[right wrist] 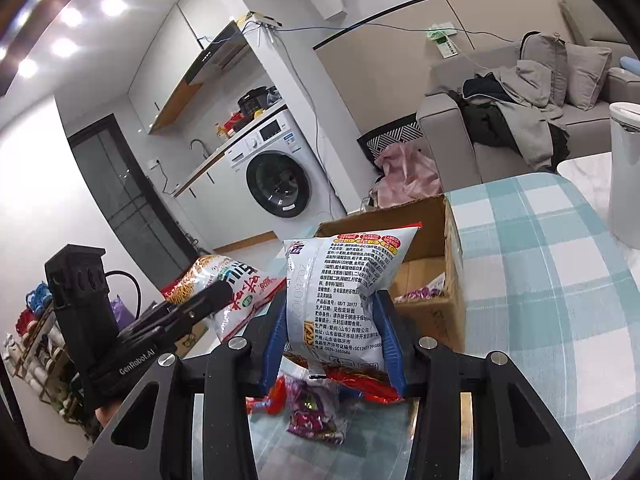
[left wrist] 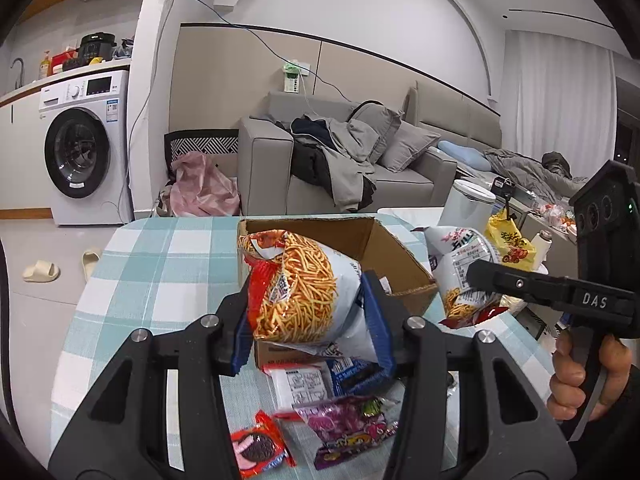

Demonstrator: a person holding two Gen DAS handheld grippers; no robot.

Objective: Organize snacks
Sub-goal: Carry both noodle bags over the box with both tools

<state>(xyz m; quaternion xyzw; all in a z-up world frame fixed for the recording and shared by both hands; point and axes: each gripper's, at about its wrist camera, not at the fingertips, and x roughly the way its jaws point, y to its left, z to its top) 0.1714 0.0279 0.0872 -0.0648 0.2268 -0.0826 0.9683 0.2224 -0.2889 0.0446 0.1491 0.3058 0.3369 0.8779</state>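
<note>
Snacks, mixed lot, on a checked tablecloth. Two noodle-stick bags are in hand, both raised beside the cardboard box.

- Left gripper — blue pads closed on the first noodle-stick bag, picture side to the camera, held in front of the box's near wall.
- Right gripper — fingers clamped on the second noodle-stick bag, printed back showing, near the box's open top.
- Box interior: at least one purple packet lies inside; the rest is hidden.
- Loose on the cloth below the grippers: a cookie packet, a purple candy bag and a white-and-blue packet.

Risks, as judged: both bags are puffy and slick, so a shallow pinch could slip or crush the contents. With the two grippers close together at one small opening, they may collide — or a bag could catch the box rim and tip onto the loose packets.
</note>
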